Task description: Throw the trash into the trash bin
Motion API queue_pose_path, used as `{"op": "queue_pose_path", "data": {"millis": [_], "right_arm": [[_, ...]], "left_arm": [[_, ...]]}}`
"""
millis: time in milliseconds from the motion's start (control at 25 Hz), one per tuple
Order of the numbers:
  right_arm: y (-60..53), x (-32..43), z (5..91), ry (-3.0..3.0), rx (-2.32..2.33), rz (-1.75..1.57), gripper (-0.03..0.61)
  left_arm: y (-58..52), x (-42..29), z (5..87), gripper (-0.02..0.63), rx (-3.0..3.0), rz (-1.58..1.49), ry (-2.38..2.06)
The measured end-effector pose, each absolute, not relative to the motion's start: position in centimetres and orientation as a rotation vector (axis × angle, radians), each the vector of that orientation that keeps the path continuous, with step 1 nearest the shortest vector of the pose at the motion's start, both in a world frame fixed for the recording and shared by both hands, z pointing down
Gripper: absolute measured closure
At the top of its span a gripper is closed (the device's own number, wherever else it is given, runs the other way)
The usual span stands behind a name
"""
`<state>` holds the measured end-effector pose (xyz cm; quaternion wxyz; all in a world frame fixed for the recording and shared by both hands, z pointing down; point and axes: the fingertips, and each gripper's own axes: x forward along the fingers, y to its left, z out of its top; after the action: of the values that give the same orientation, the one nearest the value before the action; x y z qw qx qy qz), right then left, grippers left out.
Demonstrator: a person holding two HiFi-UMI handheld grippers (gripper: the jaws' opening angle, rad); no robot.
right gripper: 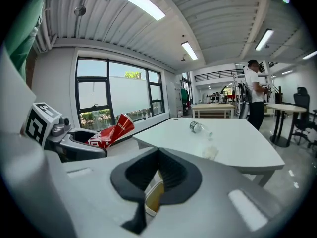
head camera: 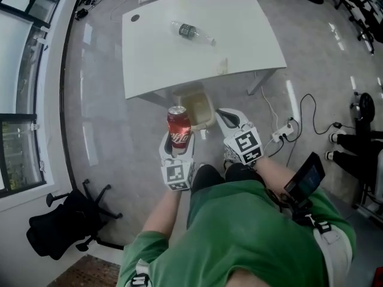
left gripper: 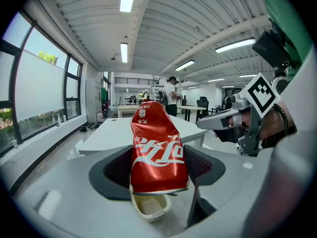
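A dented red cola can [head camera: 179, 130] stands upright between the jaws of my left gripper [head camera: 178, 142], which is shut on it. In the left gripper view the can [left gripper: 157, 152] fills the middle, with the beige trash bin [left gripper: 148, 207] just below and beyond it. The bin [head camera: 197, 109] sits on the floor at the white table's [head camera: 155, 58] near edge. My right gripper [head camera: 223, 117] hovers beside the bin, shut and empty [right gripper: 157, 175]. A clear plastic bottle [head camera: 191, 32] and a crumpled scrap [head camera: 222, 66] lie on the table.
A black office chair [head camera: 72, 220] lies tipped on the floor at lower left. A power strip with cables [head camera: 284, 130] runs on the floor at right. Windows [head camera: 18, 88] line the left wall. A person [right gripper: 255, 93] stands far off.
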<state>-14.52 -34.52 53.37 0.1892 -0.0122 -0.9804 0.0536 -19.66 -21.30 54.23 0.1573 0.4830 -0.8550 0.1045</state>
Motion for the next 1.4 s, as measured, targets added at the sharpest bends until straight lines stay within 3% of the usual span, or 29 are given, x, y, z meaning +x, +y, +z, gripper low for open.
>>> {"op": "queue_pose_path", "data": {"millis": [800, 1400], "right_arm": [[-35.5, -22.0, 67.3, -2.560, -0.091, 0.133, 0.575], [-34.9, -24.3, 80.9, -2.426, -0.168, 0.179, 0.575]], "left_arm": [[-24.4, -26.1, 69.3, 0.287, 1.341, 0.359, -2.180], [-25.5, -27.1, 83.1, 0.287, 1.312, 0.427, -2.002]]}}
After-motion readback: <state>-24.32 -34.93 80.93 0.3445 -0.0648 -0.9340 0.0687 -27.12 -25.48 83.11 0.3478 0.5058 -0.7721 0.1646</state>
